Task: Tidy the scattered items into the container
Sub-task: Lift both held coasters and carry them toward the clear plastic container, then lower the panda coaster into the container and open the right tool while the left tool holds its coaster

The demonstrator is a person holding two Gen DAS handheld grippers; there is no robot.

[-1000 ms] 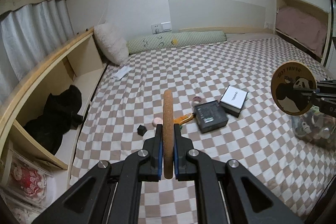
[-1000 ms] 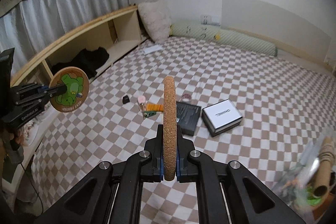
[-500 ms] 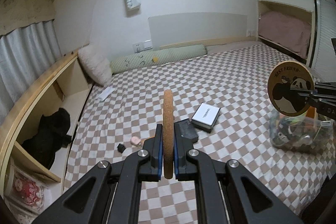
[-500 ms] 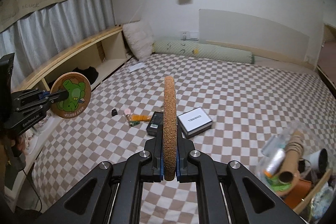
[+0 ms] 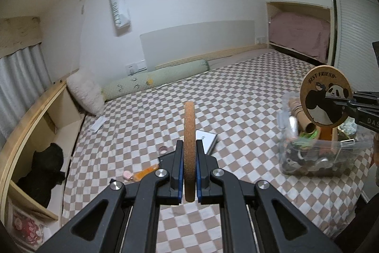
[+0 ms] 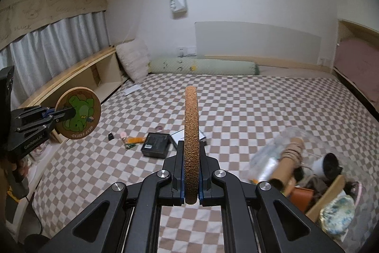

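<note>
Both grippers are clamped on cork coasters: left gripper (image 5: 189,178), right gripper (image 6: 191,178). The bin (image 6: 315,172) at the bed's (image 6: 260,110) right edge is part-filled. Two boxes (image 6: 156,141) and apparently several small bits remain mid-bed.

The bed (image 5: 236,96) wears a brown-and-white checked cover. Each black tool grips a speckled tan cork coaster: the left tool's (image 6: 65,115) coaster (image 6: 79,110) shows a green cartoon creature, the right tool's (image 5: 350,106) coaster (image 5: 324,100) a black-and-white panda. Beyond the tools lie a pale green bolster (image 5: 156,82), a fluffy white pillow (image 5: 85,91) and a black box (image 6: 155,142).
</note>
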